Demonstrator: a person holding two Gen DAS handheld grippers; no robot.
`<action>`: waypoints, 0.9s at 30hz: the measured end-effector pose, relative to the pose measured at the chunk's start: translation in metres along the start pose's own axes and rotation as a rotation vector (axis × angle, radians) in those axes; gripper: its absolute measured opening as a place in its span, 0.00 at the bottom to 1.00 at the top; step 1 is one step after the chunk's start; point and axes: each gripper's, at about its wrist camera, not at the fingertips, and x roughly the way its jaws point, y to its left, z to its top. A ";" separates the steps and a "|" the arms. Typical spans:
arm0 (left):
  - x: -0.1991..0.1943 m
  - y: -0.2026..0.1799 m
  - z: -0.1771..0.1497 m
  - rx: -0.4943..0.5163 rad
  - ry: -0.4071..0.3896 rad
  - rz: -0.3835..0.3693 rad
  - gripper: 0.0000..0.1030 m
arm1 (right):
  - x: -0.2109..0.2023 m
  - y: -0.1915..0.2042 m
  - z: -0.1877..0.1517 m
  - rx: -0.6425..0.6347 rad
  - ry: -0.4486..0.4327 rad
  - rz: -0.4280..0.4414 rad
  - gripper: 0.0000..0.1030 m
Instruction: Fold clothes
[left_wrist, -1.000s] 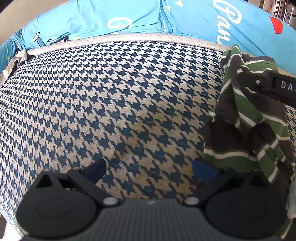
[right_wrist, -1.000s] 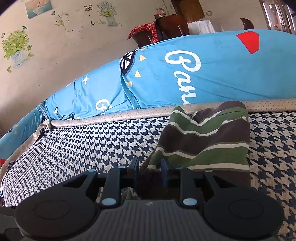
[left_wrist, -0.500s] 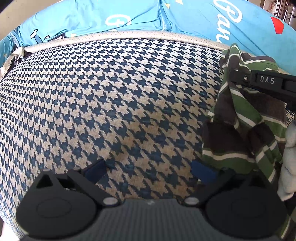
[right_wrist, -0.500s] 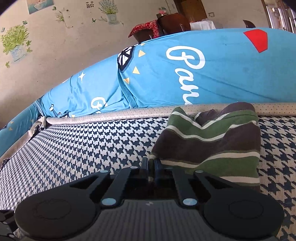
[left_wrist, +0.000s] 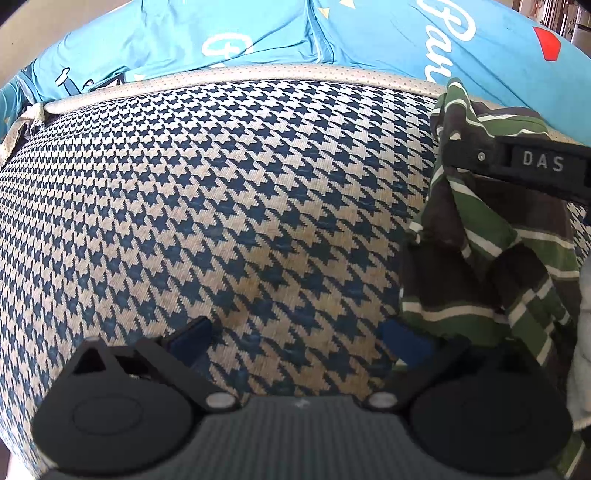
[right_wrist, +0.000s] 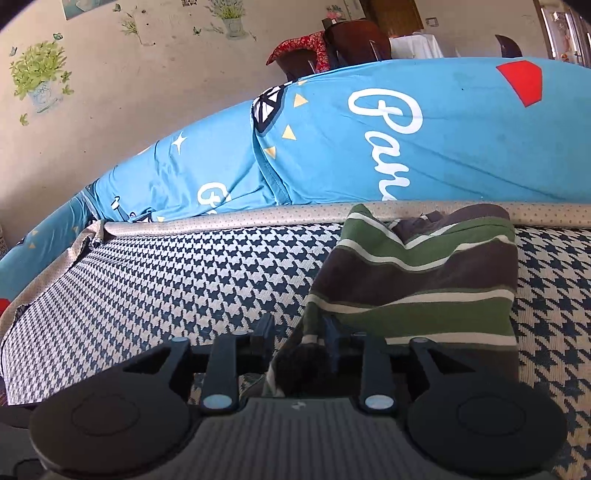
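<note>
A striped garment (right_wrist: 417, 280) in green, brown and white lies bunched near the far edge of the houndstooth mattress (left_wrist: 221, 206), just before the beige piping. Behind it lies a blue printed cover (right_wrist: 443, 147). The right gripper (right_wrist: 295, 332) has its jaws partly apart with a fold of the garment between them (whether they pinch it is unclear). The left gripper (left_wrist: 295, 336) hangs wide open over bare mattress, the garment just beside its right finger. Only the right wrist view shows the wall with plant stickers (right_wrist: 40, 77).

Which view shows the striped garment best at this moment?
The right wrist view: the striped garment lies almost whole ahead of the right gripper, stripes and folds clear. The left wrist view shows it only bunched at the right edge, partly behind the other gripper's black body.
</note>
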 end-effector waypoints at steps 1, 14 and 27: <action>0.000 -0.001 0.000 0.005 -0.004 -0.001 1.00 | -0.004 0.002 -0.001 0.000 0.003 -0.002 0.36; -0.011 -0.008 -0.023 0.012 -0.066 -0.001 1.00 | -0.056 0.019 -0.035 -0.009 0.045 -0.066 0.52; -0.050 -0.012 -0.068 0.032 -0.144 -0.024 1.00 | -0.099 0.038 -0.069 -0.023 0.042 -0.091 0.57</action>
